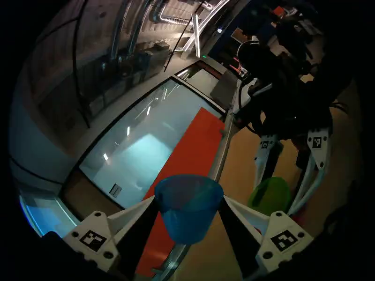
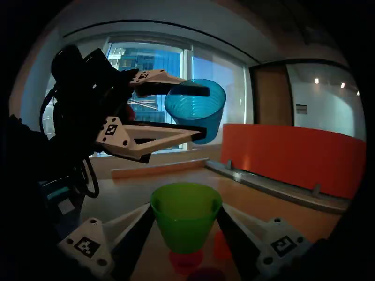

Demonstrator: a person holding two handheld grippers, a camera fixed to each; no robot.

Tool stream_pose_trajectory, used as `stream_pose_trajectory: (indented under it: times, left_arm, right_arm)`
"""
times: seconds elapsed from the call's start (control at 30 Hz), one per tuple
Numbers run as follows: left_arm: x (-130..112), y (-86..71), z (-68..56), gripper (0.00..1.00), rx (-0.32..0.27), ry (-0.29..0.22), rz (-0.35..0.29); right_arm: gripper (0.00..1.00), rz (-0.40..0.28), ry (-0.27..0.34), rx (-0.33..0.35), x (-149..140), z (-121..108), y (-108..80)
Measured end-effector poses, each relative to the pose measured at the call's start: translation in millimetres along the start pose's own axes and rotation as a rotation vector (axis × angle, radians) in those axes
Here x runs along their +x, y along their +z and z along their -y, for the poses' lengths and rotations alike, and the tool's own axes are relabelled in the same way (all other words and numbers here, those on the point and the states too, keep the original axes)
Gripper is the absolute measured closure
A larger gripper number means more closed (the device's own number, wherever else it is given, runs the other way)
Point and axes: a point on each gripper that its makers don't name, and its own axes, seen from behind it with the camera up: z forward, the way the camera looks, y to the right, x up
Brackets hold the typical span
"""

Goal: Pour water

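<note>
A translucent blue cup [image 1: 187, 215] sits between the fingers of my left gripper [image 1: 187, 201], which is shut on it. In the right gripper view the same blue cup [image 2: 196, 108] is tipped well over, held up high by the left gripper [image 2: 204, 111] above and slightly behind a green cup [image 2: 185, 220]. My right gripper [image 2: 185, 208] is shut on the green cup and holds it upright over the table. The left gripper view shows the green cup [image 1: 272, 194] lower right, in the right gripper [image 1: 276, 196]. I cannot make out any water.
A wooden table [image 2: 262, 196] lies under the cups. An orange partition [image 2: 290, 154] with a metal rail [image 2: 262, 185] runs along its far right side. Small red objects [image 2: 185, 260] lie on the table beneath the green cup. Windows stand behind, and a person's dark sleeve [image 2: 28, 154] is at left.
</note>
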Motion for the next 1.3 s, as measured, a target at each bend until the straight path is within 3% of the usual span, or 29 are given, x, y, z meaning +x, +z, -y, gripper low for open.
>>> stream_pose_trajectory:
  times: [0.4, 1.3]
  left_arm:
    - [4.5, 0.3, -0.1, 0.15, 0.014, 0.075, 0.001]
    - [9.7, -5.9, 4.6, 0.15, 0.047, 0.191, 0.008]
  right_arm:
    - [0.1, -0.004, -0.003, -0.002, 1.9, -0.8, 0.3]
    - [0.11, -0.003, -0.013, -0.003, 3.8, -2.1, -1.4]
